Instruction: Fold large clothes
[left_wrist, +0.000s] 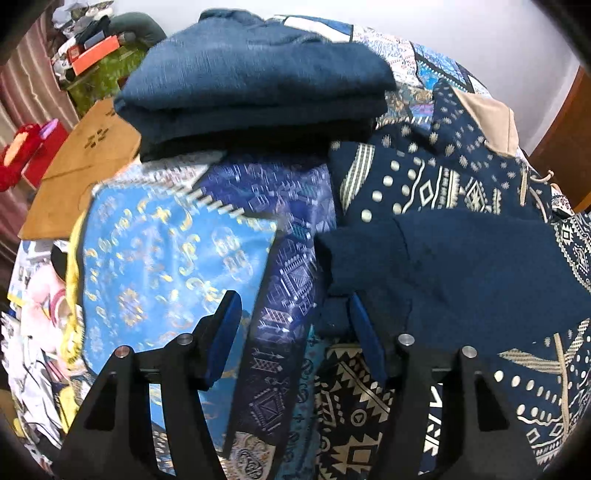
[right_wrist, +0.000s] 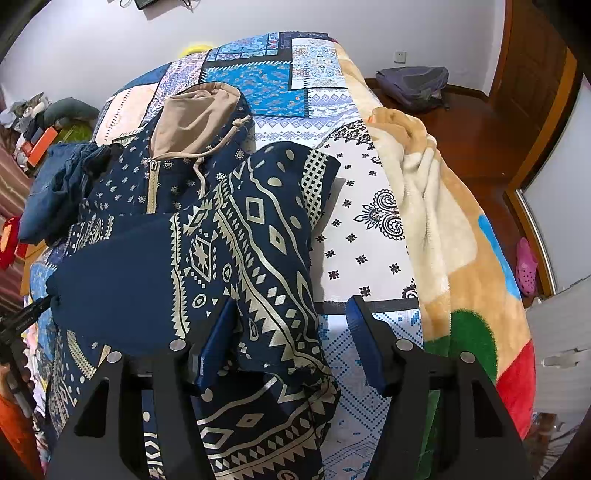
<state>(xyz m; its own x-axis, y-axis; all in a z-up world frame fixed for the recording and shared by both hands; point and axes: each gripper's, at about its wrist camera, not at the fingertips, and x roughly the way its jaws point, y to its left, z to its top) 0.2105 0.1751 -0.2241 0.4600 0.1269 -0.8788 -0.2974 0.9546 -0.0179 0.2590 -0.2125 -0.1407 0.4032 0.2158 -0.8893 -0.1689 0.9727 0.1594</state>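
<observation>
A navy hoodie (right_wrist: 236, 229) with a cream geometric print lies on the patchwork bedspread (right_wrist: 362, 240), its tan hood (right_wrist: 195, 118) at the far end. A plain navy fold (left_wrist: 461, 277) of it lies over the printed part (left_wrist: 424, 184). My left gripper (left_wrist: 293, 299) stands open above the bedspread (left_wrist: 280, 266), its right finger at the edge of that navy fold. My right gripper (right_wrist: 291, 301) is open too. A printed sleeve runs between its fingers, against the left one, and the pads do not press on it.
A folded blue garment (left_wrist: 255, 85) lies on the bed beyond the hoodie. A fleece blanket (right_wrist: 443, 221) covers the bed's right side. A brown paper bag (left_wrist: 85, 166) and clutter sit off the left edge. A backpack (right_wrist: 413, 86) and a pink clog (right_wrist: 526, 266) lie on the floor.
</observation>
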